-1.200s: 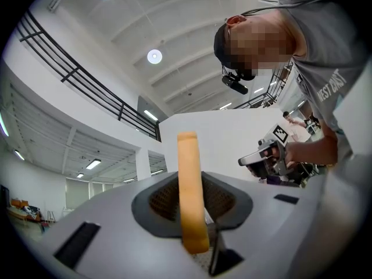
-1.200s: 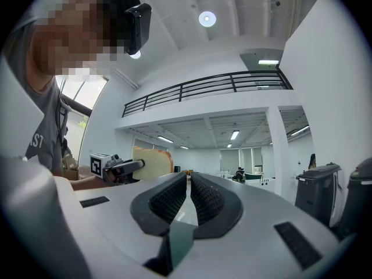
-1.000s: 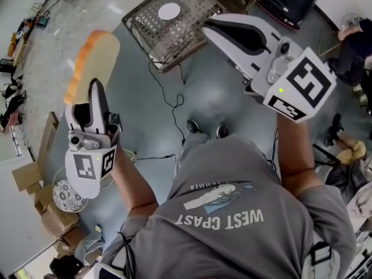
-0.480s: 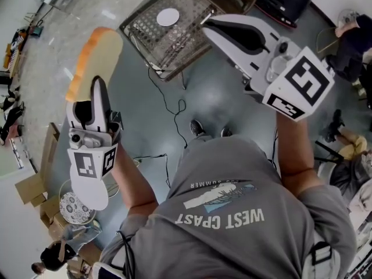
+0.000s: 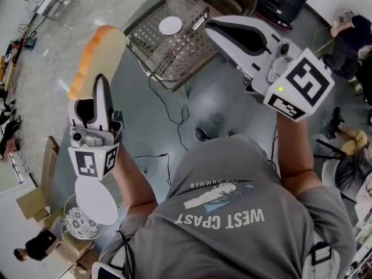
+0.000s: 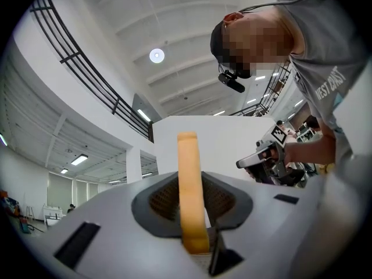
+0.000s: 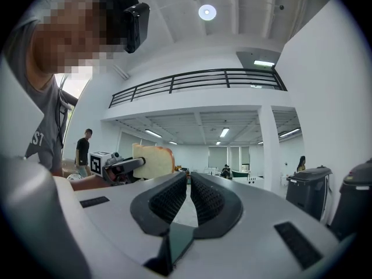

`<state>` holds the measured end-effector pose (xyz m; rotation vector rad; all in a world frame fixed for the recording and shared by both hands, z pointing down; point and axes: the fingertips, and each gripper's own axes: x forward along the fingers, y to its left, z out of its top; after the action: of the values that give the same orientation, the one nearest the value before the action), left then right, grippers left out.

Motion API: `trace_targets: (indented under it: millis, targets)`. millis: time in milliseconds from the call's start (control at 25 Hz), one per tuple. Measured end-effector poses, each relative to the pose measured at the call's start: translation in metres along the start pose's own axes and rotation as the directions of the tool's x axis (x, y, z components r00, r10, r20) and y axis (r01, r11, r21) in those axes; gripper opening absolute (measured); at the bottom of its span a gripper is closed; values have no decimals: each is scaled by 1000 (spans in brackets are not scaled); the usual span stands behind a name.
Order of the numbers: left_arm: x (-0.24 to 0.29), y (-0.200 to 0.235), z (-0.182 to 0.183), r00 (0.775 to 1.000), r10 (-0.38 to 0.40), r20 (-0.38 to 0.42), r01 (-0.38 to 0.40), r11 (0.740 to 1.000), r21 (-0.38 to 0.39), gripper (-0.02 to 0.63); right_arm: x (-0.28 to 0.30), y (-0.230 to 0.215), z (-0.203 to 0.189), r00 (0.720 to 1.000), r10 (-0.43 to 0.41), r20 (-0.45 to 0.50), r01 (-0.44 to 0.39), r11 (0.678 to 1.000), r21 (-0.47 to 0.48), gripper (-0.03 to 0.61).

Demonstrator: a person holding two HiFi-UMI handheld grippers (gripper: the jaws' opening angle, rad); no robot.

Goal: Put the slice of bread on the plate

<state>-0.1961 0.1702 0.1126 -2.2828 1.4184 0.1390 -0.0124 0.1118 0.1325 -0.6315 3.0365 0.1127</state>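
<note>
The slice of bread (image 5: pixel 99 57), pale with an orange-brown crust, stands upright in my left gripper (image 5: pixel 100 83), which is shut on its lower edge at the left of the head view. In the left gripper view the bread (image 6: pixel 189 173) rises edge-on between the two pads. A white plate (image 5: pixel 170 25) lies on a wire-mesh table (image 5: pixel 174 54) at the top centre, ahead of both grippers. My right gripper (image 5: pixel 214 25) is held up at the right, its jaws together with nothing between them (image 7: pixel 189 182). The right gripper view also shows the bread (image 7: pixel 154 160) across from it.
A black cable (image 5: pixel 174 106) trails over the grey floor below the wire table. A round white disc (image 5: pixel 96 201) and a patterned round thing (image 5: pixel 81 224) sit under my left arm. Cardboard boxes (image 5: pixel 40 176) stand at the left. One person (image 5: pixel 349 34) is at the upper right, another (image 5: pixel 40 246) at the lower left.
Both grippers have been carried across the floor with the person's steps, and the wire table with the plate now sits nearer. The bread stays gripped. The white disc came into view.
</note>
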Motion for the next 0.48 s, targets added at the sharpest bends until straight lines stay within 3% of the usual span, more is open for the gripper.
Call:
trace_targets:
  millis: [480]
  targets:
    - [11, 33, -30, 1000, -21, 19, 22, 999, -39, 92, 36, -15, -7, 999, -36, -24, 36, 999, -13, 8]
